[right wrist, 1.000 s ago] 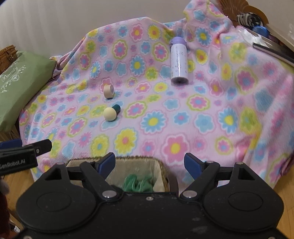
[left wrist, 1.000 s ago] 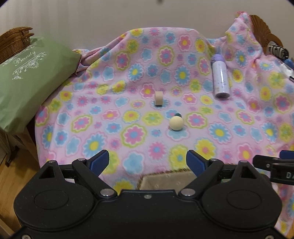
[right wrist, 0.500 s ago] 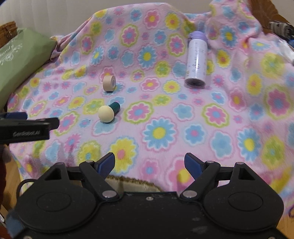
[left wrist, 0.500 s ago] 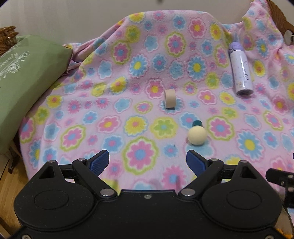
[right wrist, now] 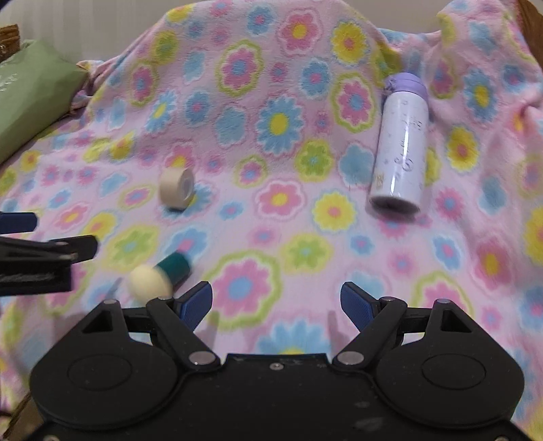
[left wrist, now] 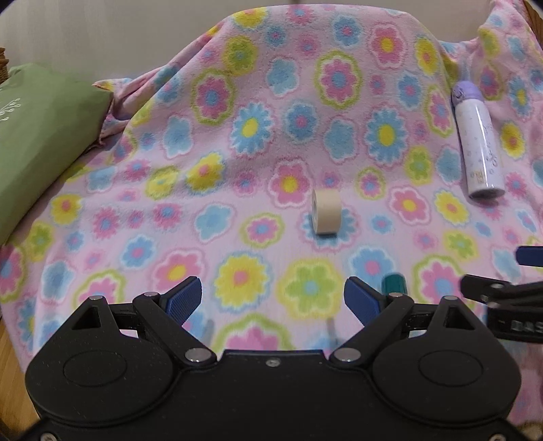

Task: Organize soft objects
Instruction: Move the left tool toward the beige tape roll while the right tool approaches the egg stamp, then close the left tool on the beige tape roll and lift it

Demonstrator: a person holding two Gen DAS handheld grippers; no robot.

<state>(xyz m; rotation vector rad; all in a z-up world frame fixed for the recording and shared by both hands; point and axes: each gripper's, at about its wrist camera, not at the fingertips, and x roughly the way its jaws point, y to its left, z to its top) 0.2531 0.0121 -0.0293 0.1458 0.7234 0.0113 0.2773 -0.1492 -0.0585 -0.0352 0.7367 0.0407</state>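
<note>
A beige tape roll [left wrist: 325,212] [right wrist: 177,188] stands on edge on the flowered pink blanket [left wrist: 271,135] [right wrist: 271,220]. A cream ball with a teal handle [right wrist: 159,273] lies near my right gripper's left finger; only its teal end [left wrist: 393,283] shows in the left wrist view, behind the right finger. A white bottle with a lilac cap [left wrist: 478,142] [right wrist: 402,146] lies at the right. My left gripper [left wrist: 273,298] is open and empty, short of the roll. My right gripper [right wrist: 276,302] is open and empty over the blanket.
A green pillow [left wrist: 37,146] [right wrist: 30,91] lies at the left edge of the blanket, with a wicker basket [right wrist: 10,32] behind it. The other gripper shows at the right edge of the left wrist view [left wrist: 509,298] and the left edge of the right wrist view [right wrist: 37,261].
Both grippers have moved forward over the blanket, and the objects now look nearer. The woven basket near the front edge has dropped out of both views. Both stay open.
</note>
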